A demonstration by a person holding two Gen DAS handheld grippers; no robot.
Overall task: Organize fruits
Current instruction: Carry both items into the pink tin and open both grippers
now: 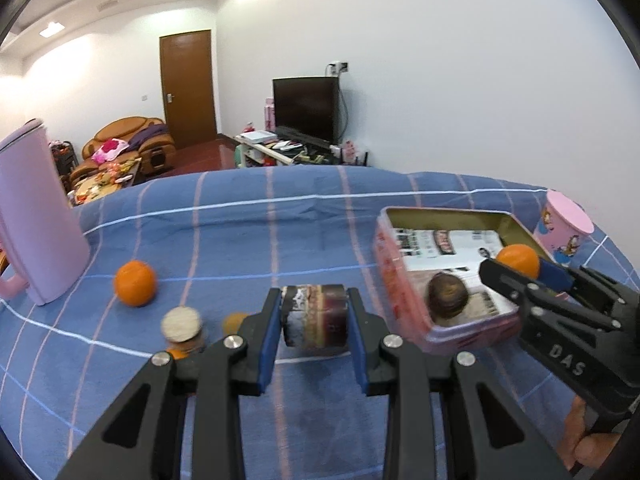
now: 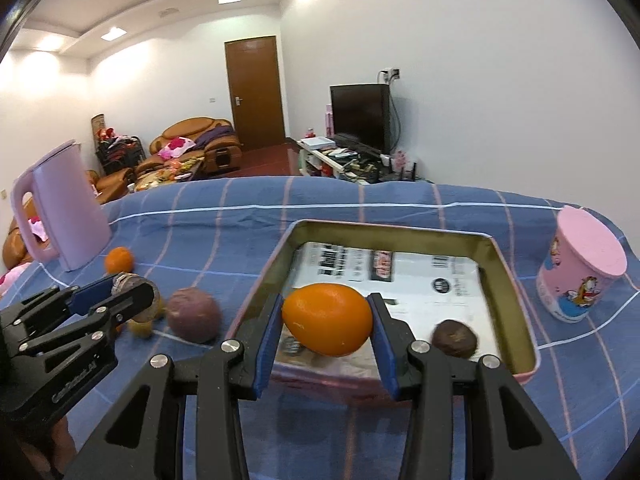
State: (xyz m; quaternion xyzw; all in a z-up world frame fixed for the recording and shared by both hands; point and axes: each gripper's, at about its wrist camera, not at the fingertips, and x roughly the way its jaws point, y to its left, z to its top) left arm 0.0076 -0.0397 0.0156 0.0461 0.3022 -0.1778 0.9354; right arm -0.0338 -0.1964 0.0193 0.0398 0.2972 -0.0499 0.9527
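inside, the pink tin (image 2: 516, 276) holds one dark fruit (image 2: 455, 337) (right claw (image 2: 329, 322) clamps an orange (image 2: 327, 319) above it; left claw (image 1: 314, 316) grips a can (image 1: 314, 315)).

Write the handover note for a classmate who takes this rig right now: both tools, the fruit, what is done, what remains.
Left tool: shut on a dark patterned cylindrical item, above the blue checked cloth.
Right tool: shut on a bright orange citrus fruit, at the near edge of the pink rectangular tin tray.
Done: one dark brown round fruit lies in the tray.
Left: release the held orange into the tray; then the small orange by the lilac jug and the purplish round fruit, both on the cloth.
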